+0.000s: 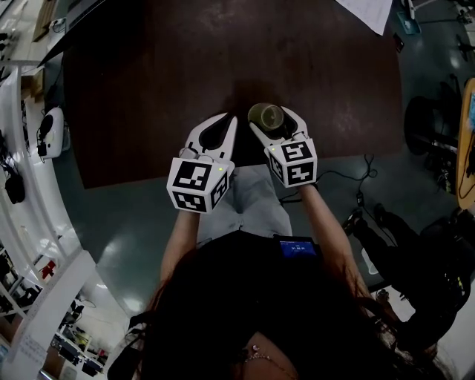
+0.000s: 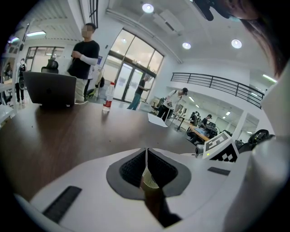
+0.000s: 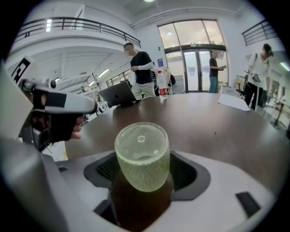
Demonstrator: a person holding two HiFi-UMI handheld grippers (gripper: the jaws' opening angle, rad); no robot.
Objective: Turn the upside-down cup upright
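A pale green textured cup (image 1: 267, 116) sits between the jaws of my right gripper (image 1: 276, 122), which is shut on it just above the front part of the dark brown table (image 1: 148, 82). In the right gripper view the cup (image 3: 142, 156) fills the gap between the jaws, and its closed base with a small centre dimple faces up and toward the camera. My left gripper (image 1: 225, 122) hovers just left of the cup, apart from it. In the left gripper view my left gripper (image 2: 146, 153) has its jaws pressed together with nothing between them.
The table's front edge (image 1: 163, 178) runs right under both grippers. A white sheet of paper (image 1: 367, 11) lies at the far right corner. A laptop (image 2: 50, 88), a bottle (image 2: 107, 97) and people standing are at the table's far side.
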